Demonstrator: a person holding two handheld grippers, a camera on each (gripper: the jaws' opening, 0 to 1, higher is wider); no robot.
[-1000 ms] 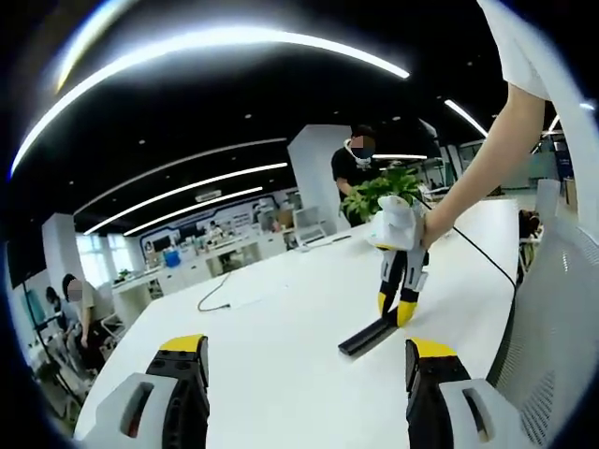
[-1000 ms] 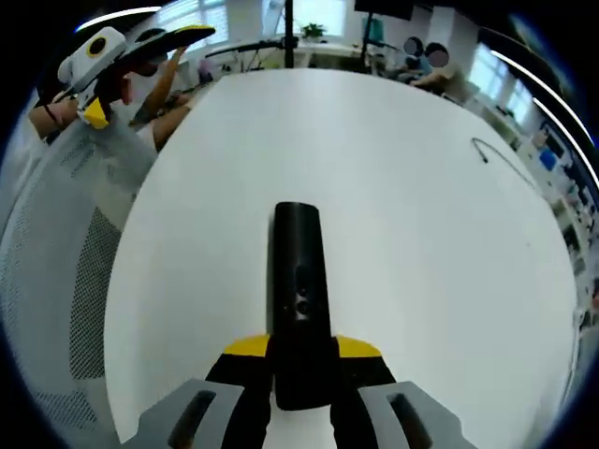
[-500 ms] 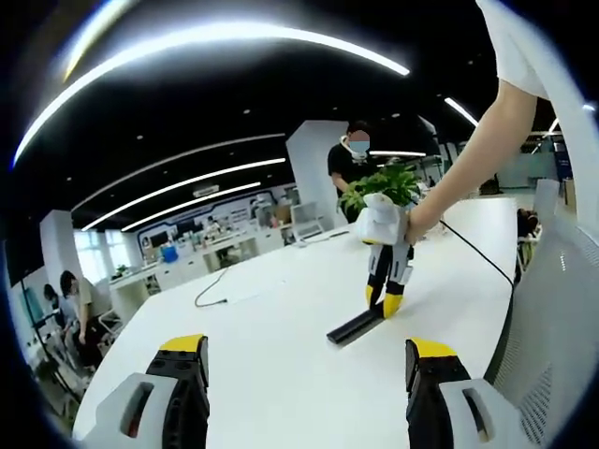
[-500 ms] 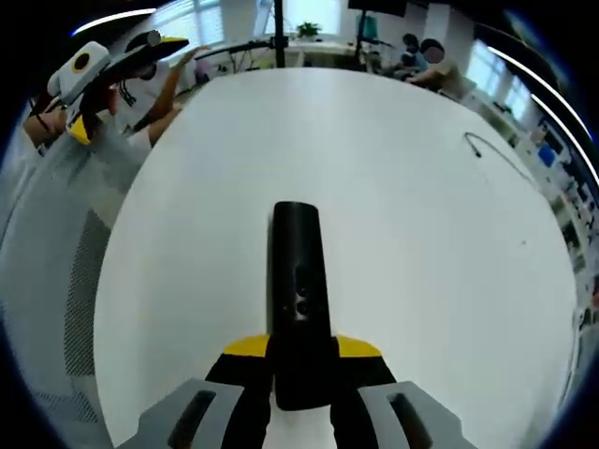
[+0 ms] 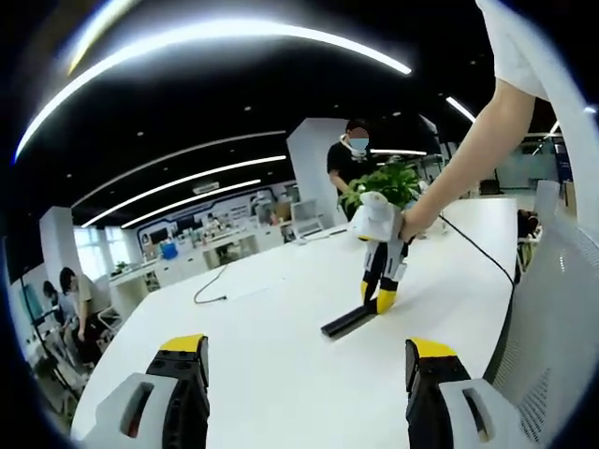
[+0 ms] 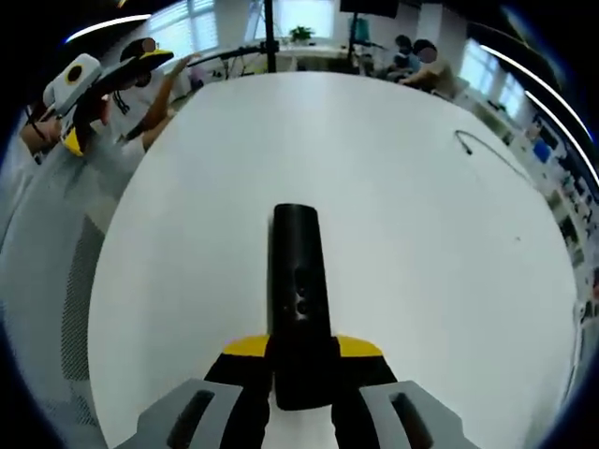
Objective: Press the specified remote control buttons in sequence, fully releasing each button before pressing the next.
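White table (image 6: 421,234): remote (image 6: 299,281) clamped between right tongs (image 6: 301,369).

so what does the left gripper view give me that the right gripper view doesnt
Left gripper view: the open left gripper, a leafy green potted plant, a standing person in a dark top and long ceiling light strips.

Right gripper view: the small buttons on the remote's top face, seen along its length, and a grey mesh chair back.

Both: the long black remote control clamped by the right gripper, the white table and a thin dark cable lying on it.
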